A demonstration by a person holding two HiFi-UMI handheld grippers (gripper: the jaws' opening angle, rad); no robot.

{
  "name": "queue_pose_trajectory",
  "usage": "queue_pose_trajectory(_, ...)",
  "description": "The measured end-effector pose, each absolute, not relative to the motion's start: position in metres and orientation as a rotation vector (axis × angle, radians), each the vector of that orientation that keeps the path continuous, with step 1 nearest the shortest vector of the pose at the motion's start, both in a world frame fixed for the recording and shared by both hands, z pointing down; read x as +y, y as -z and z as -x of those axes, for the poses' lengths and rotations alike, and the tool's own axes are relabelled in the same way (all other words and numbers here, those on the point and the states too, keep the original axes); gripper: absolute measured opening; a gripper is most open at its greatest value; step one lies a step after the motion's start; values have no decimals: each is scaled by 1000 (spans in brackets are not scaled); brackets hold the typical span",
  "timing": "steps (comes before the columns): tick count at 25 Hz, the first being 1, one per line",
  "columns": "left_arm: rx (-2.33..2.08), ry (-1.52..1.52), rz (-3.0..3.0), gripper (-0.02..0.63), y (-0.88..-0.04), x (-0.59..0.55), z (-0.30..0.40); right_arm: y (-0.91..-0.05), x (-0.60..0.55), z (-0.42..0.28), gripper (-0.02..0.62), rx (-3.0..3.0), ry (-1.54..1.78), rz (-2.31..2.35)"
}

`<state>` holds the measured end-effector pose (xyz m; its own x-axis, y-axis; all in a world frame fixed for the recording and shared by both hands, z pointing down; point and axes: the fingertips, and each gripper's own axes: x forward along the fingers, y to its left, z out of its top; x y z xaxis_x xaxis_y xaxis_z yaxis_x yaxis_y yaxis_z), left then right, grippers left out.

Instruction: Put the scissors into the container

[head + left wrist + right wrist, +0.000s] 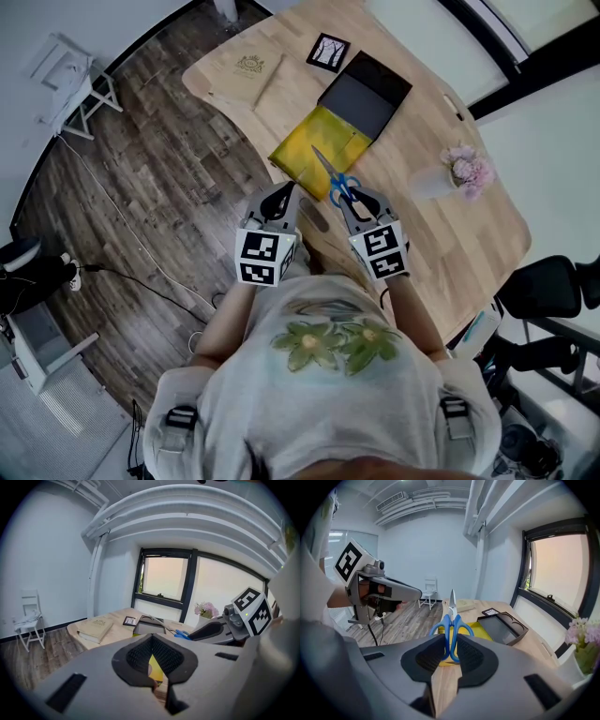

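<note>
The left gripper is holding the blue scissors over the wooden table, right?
Not quite. It is the right gripper that holds the blue scissors over the wooden table, as the right gripper view shows. The left gripper holds nothing.

There is one worktop [441, 239], and on it one dark container [367, 92]. Just beside the container lies one yellow folder [317, 142]. Near the container are one small framed picture [328, 52], one tan book [248, 77] and one vase of pink flowers [464, 172]. There is one pair of scissors [336, 180]. The grippers number two, the left gripper [284, 195] and the right gripper [354, 199]. One white chair [70, 80] stands well apart from the container.
</note>
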<state>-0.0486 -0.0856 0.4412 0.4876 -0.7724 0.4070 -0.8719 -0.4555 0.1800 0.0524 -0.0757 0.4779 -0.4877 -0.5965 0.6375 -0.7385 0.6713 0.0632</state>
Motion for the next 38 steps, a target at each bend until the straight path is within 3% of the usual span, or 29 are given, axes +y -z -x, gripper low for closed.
queue_pose_trajectory(38,-1325,-447,-2320,8,-480,-150,73,-560,-145,-35,77,-2143,-356,-902)
